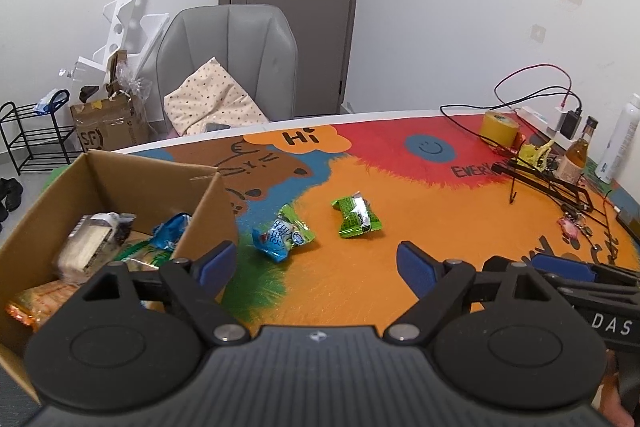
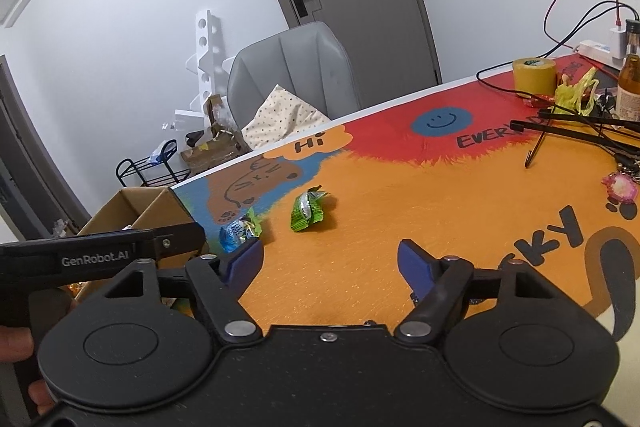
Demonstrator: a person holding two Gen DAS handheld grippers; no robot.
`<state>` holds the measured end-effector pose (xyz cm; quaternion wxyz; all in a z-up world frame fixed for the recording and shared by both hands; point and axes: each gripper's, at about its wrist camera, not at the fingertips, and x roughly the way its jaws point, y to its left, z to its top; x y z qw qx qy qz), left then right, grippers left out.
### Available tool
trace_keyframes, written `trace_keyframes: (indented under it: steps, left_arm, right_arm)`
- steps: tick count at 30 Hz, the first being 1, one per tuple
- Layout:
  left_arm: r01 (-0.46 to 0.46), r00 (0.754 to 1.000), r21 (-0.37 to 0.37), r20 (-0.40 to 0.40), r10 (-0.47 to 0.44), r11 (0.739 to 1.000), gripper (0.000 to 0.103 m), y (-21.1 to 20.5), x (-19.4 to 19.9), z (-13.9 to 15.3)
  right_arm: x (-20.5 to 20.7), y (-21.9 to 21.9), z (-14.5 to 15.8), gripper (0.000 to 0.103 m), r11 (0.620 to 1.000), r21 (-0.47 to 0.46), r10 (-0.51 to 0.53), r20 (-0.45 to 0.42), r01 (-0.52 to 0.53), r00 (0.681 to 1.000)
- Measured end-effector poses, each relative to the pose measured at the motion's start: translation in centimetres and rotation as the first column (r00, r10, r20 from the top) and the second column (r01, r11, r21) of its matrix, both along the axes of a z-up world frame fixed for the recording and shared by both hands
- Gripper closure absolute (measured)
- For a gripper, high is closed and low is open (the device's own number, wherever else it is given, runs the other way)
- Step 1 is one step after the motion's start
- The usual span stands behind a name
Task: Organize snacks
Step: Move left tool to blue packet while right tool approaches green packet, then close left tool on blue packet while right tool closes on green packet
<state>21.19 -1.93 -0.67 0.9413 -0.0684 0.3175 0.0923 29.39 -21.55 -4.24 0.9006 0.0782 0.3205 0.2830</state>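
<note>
A green snack packet [image 1: 356, 217] [image 2: 307, 211] lies on the orange part of the table mat. A blue-and-green snack packet [image 1: 282, 235] [image 2: 240, 230] lies left of it, close to the cardboard box [image 1: 132, 179] [image 2: 132, 205]. The box holds several snack packets [image 1: 92, 243]. My left gripper [image 1: 316, 263] is open and empty, hovering near the box's right corner, short of both packets. My right gripper [image 2: 330, 259] is open and empty, over the orange mat, nearer than the green packet. Each gripper shows at the edge of the other's view.
At the far right of the table lie a yellow tape roll [image 1: 500, 127], a bottle [image 1: 576, 155], black rods [image 1: 548, 183], cables and a pink trinket [image 2: 620, 187]. A grey chair [image 1: 228, 63] with a cushion stands beyond the table's far edge.
</note>
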Motion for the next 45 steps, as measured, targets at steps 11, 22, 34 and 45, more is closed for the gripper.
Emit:
trace_keyframes:
  steps: [11, 22, 34, 45]
  left_arm:
    - [-0.06, 0.997, -0.009, -0.053, 0.059, 0.998, 0.026, 0.1, 3.9, -2.7]
    - [-0.113, 0.991, -0.012, -0.077, 0.111, 0.994, 0.029, 0.4, 6.7, -5.0]
    - [-0.183, 0.98, -0.008, -0.087, 0.181, 0.983, 0.032, 2.1, 8.6, -6.4]
    - [-0.208, 0.974, -0.041, -0.1, 0.204, 0.977, 0.043, 3.2, 9.6, -7.9]
  right_arm:
    - [3.1, 0.4, -1.5, 0.038, 1.0, 0.016, 0.02, -0.044, -0.019, 0.999]
    - [5.8, 2.1, -2.6, 0.041, 0.998, 0.014, 0.058, -0.075, -0.057, 0.995]
    - [8.0, 4.1, -3.2, 0.041, 0.996, 0.012, 0.086, -0.101, -0.085, 0.991]
    - [9.1, 6.3, -3.6, 0.041, 0.995, -0.002, 0.1, -0.112, -0.101, 0.989]
